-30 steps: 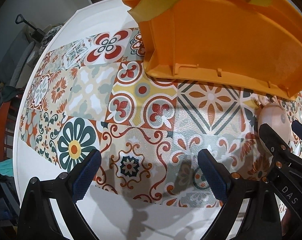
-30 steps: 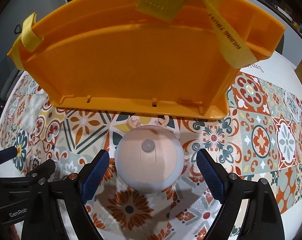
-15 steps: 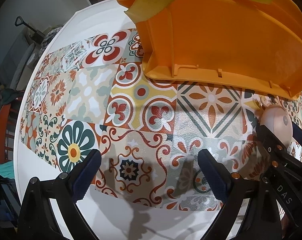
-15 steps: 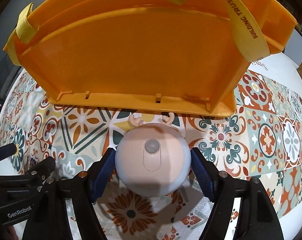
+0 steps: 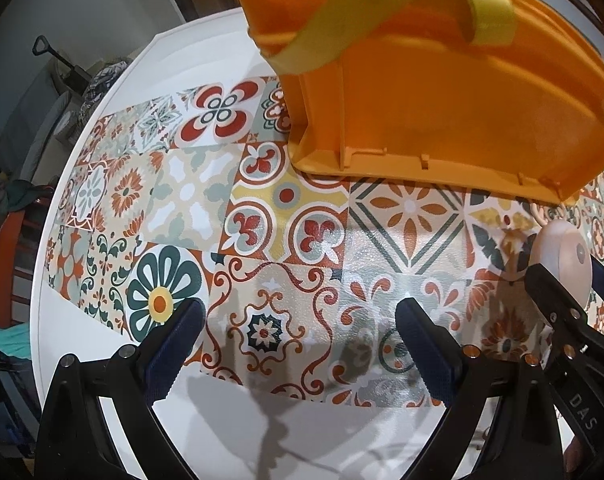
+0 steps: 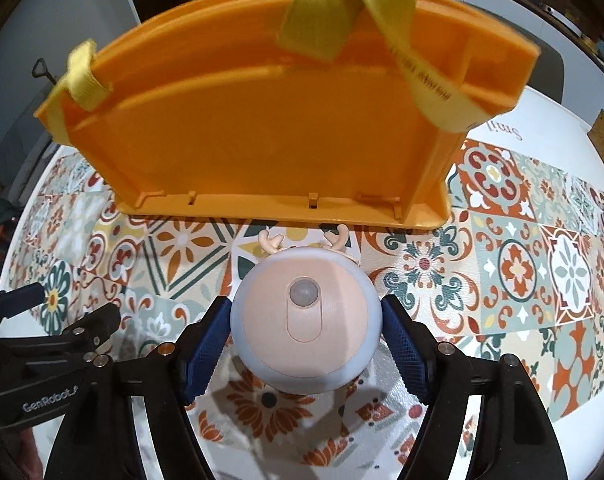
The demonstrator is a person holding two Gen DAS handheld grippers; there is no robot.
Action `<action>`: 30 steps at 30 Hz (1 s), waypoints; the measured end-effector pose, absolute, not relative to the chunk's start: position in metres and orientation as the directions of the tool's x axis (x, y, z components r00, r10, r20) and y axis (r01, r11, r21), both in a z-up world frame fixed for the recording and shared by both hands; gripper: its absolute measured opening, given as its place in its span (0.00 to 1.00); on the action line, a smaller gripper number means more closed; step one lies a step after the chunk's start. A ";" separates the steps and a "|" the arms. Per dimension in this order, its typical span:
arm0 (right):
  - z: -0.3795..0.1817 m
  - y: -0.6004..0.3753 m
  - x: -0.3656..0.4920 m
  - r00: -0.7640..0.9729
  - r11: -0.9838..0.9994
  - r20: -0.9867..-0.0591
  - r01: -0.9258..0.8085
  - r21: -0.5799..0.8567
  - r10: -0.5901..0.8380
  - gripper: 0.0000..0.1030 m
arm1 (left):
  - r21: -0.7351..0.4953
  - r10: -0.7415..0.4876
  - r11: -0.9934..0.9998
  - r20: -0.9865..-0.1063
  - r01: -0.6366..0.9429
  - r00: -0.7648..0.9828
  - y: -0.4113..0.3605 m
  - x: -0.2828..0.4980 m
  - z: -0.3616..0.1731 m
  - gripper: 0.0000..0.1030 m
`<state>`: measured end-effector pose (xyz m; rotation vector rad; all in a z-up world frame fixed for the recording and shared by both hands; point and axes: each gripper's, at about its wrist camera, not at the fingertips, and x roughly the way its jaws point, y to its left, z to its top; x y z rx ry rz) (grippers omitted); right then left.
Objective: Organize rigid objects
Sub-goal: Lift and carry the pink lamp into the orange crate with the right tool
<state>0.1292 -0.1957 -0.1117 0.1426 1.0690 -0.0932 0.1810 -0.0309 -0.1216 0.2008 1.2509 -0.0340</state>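
Two grippers are over the patterned table mat (image 5: 286,240): the right gripper (image 6: 303,334) clamps the round antlered night light (image 6: 305,320) between both pads, just in front of the orange basket (image 6: 270,128), while the left gripper (image 5: 298,348) stands wide apart and unloaded.

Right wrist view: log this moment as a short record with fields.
object: round pink deer-antler gadget
right gripper: shut on the gadget, a pad on each side
left gripper: open, holding nothing
container: orange bin with yellow straps, beyond the gadget
surface: patterned tile mat on a white table
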 end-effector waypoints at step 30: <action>0.002 -0.198 0.114 0.638 0.983 -0.770 0.141 0.120 0.003 0.73 | 0.036 -0.058 0.986 -0.846 0.165 0.530 -0.028 0.172 -0.014 1.00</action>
